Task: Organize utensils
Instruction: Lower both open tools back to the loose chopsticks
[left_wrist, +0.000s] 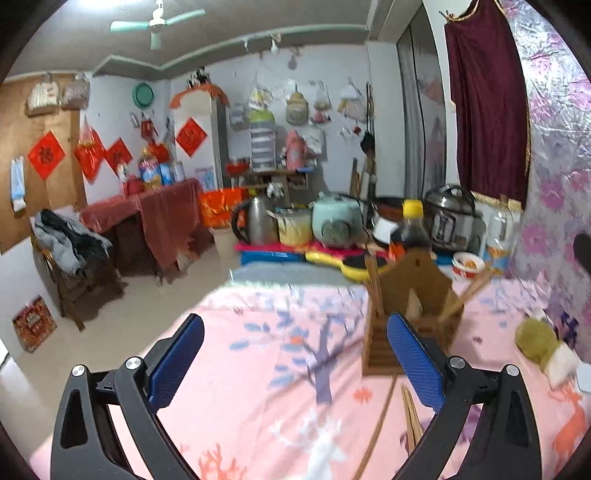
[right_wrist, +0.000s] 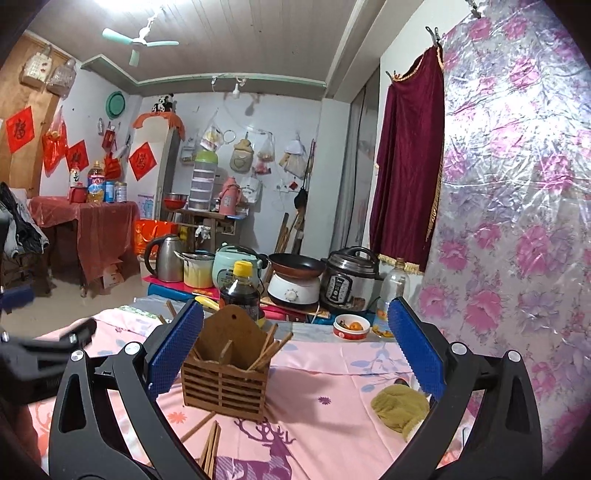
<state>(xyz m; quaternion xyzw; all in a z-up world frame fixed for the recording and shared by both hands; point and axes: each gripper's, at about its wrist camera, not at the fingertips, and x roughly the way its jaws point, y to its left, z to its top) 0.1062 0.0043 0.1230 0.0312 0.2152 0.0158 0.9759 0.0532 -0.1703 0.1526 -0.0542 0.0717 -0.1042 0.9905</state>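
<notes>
Both jaws wide open, empty. Right gripper (right_wrist: 295, 350) faces the wooden holder (right_wrist: 225, 384), some chopsticks already in its right slot; loose chopsticks (right_wrist: 210, 446) lie at 6 o'clock of it, likely next. Left gripper (left_wrist: 295, 365) hovers over cloth

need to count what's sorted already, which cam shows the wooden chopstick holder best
The right wrist view: the wooden chopstick holder sits sharp and whole, its divider and chopsticks inside visible. In the left wrist view it is motion-blurred and partly hidden behind a finger of the left claw.

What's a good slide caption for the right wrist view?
Open right gripper faces a wooden utensil holder holding chopsticks, with loose chopsticks on the pink cloth.
</notes>
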